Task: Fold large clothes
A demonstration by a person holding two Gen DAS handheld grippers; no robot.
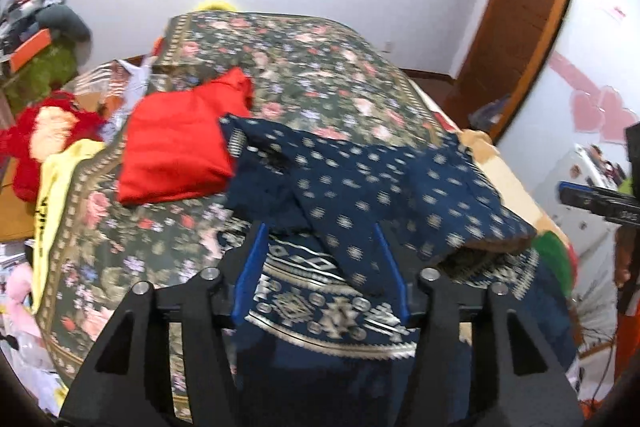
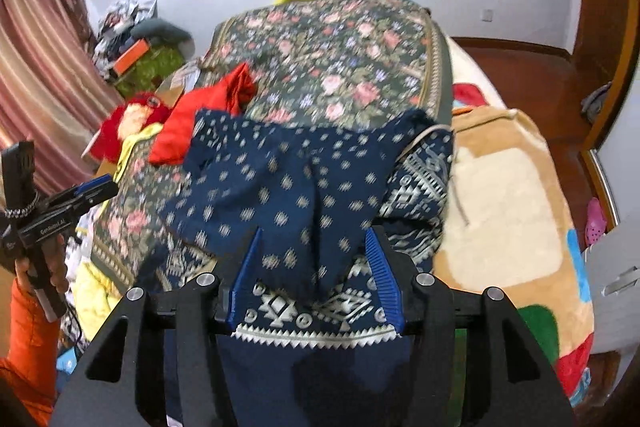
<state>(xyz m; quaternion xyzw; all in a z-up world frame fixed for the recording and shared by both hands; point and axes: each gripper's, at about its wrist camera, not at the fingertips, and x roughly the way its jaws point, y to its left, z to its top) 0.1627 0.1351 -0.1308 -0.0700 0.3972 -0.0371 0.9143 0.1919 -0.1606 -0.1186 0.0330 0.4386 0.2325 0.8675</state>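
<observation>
On the near end of a bed covered by a dark floral bedspread [image 1: 304, 67] lies a large navy garment [image 1: 360, 179], partly folded. Its long axis runs across the bed, from beside a folded red garment [image 1: 180, 147] on one side towards a tan blanket [image 2: 504, 195] on the other. The near hem spills over the bed's edge towards the viewer, and a folded-over flap lies on top, pointing towards that hem.

Two hand-held grippers tilt steeply down over this hem, side by side. The left gripper [image 1: 320, 247] has its blue fingers [image 1: 250, 279] standing apart, cloth lying loosely between them, not pinched; it is released. The right gripper [image 2: 316, 255] is likewise spread, its ribbed blue fingers [image 2: 384, 279] either side of the flap without pressing on it. In the right wrist view a hand [image 2: 40, 267] with an orange sleeve [image 2: 28, 347] grips the left tool's handle at the far left edge.

The garment is deep blue, scattered with small pale diamond motifs on the upper layer. Its hem carries a broad band of white geometric patterns ending in a zigzag border. The fabric looks soft and rumpled, somewhat blurred.
</observation>
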